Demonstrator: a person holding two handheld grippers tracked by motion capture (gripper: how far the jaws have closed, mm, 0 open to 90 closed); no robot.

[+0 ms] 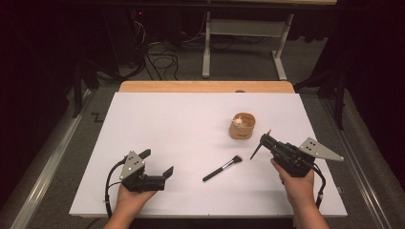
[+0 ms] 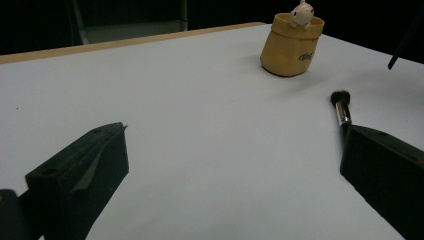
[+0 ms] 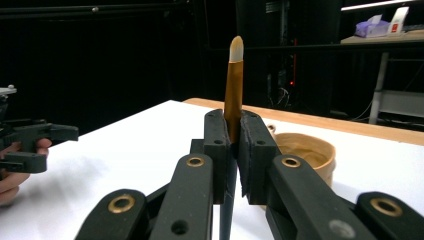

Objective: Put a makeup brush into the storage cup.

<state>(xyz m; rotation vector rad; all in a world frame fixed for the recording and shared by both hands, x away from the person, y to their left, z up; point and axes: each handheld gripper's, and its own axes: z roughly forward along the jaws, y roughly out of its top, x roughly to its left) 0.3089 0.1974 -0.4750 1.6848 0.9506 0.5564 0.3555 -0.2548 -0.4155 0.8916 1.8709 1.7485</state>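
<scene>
Dark curtains and cabling on the floor are seen behind a wooden table (image 1: 205,87), most of which is covered by a white board (image 1: 181,143) used as the work surface.

Near the far right of the board a small tan holder cup (image 1: 242,126) is placed upright, with a little pale figure peeking from its rim. Dark writing is printed on its side, best seen in the left gripper view, but only a few slanted letters are visible and they cannot be read with certainty.

A thin brush (image 3: 234,85) with an orange-brown shaft and a pale tip is clamped between the closed jaws of the right gripper (image 1: 264,141). It is held across the jaws, so that one end stands above them and the dark end hangs below. The gripper is raised just beside the cup, probably so that the brush can be lowered into it; this is a judgement only.

A second tool, a black makeup brush (image 1: 222,168) with a silver ferrule and dark bristles, is left lying flat on the board between the two grippers, touching nothing. It seems to be waiting for its turn.

The left gripper (image 1: 156,163) is rested low near the front edge with its jaws spread wide and nothing between them; it is pointed toward the makeup brush, likely ready for it.
</scene>
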